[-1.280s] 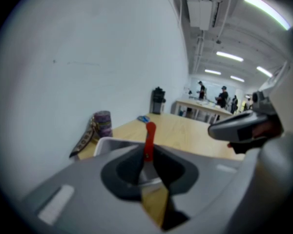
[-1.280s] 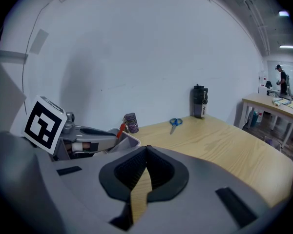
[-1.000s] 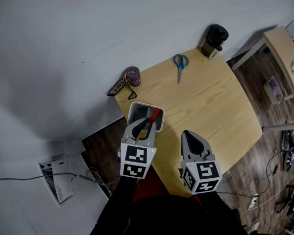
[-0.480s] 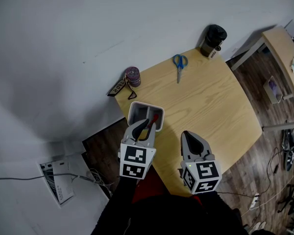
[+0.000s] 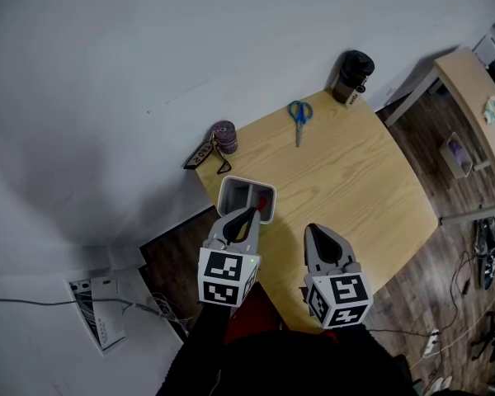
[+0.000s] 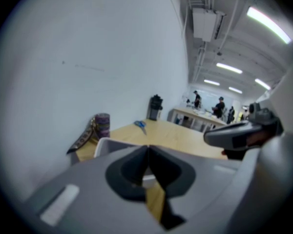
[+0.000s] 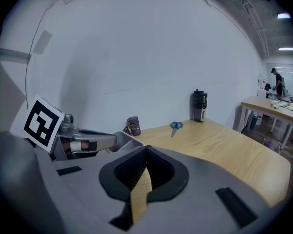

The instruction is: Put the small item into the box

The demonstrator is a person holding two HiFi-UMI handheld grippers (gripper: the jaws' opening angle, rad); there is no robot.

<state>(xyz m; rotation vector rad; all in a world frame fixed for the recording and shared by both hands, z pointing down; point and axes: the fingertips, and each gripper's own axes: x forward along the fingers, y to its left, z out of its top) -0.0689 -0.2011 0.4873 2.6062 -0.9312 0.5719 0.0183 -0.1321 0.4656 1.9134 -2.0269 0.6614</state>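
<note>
A white open box (image 5: 231, 190) stands at the near left corner of the wooden table (image 5: 338, 180). Inside it, by the right wall, a small red item (image 5: 262, 203) shows in part. My left gripper (image 5: 249, 214) hovers just short of the box's near rim, jaws shut with nothing between them. The left gripper view (image 6: 147, 148) shows the jaws pressed together and the box rim (image 6: 103, 142) beyond them. My right gripper (image 5: 311, 228) hangs over the table's near edge, right of the box, also shut and empty (image 7: 146, 150).
Blue-handled scissors (image 5: 297, 113) lie at the far side of the table. A black travel mug (image 5: 352, 76) stands at the far right corner. A purple jar (image 5: 224, 135) with a strap sits at the far left corner. Dark floor surrounds the table.
My left gripper has drawn back from over the box toward me. The red item stays in the box, less of it showing. The right gripper has hardly moved.
</note>
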